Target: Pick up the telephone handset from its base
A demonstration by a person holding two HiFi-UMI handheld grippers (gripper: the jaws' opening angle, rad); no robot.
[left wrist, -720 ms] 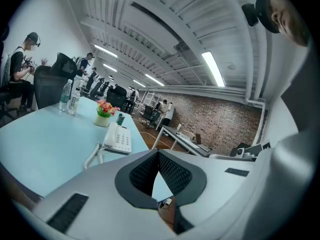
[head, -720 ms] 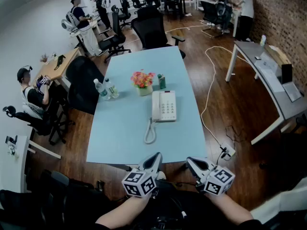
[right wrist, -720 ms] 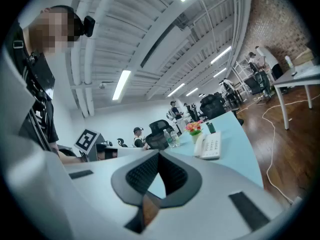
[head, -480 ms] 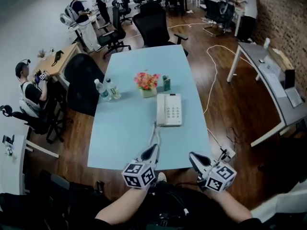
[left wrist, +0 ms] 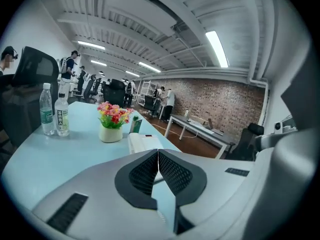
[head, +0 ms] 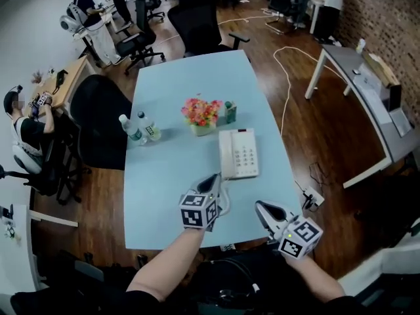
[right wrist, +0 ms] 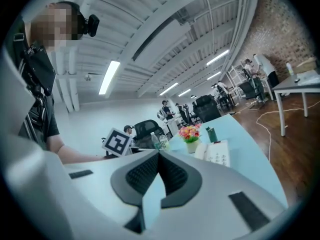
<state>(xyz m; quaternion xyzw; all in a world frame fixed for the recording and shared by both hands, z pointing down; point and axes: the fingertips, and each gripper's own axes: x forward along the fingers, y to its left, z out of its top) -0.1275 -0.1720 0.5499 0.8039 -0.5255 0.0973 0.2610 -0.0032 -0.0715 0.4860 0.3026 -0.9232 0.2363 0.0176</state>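
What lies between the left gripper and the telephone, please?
In the head view, only a short strip of bare table separates the left gripper from the telephone; its coiled cord lies alongside the gripper.

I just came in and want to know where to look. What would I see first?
A big pale blue table fills the middle, with a white telephone on it and a pot of bright pink flowers just behind. Near its front edge, the left tongs and right tongs, each with a checkered cube, are shut and empty.
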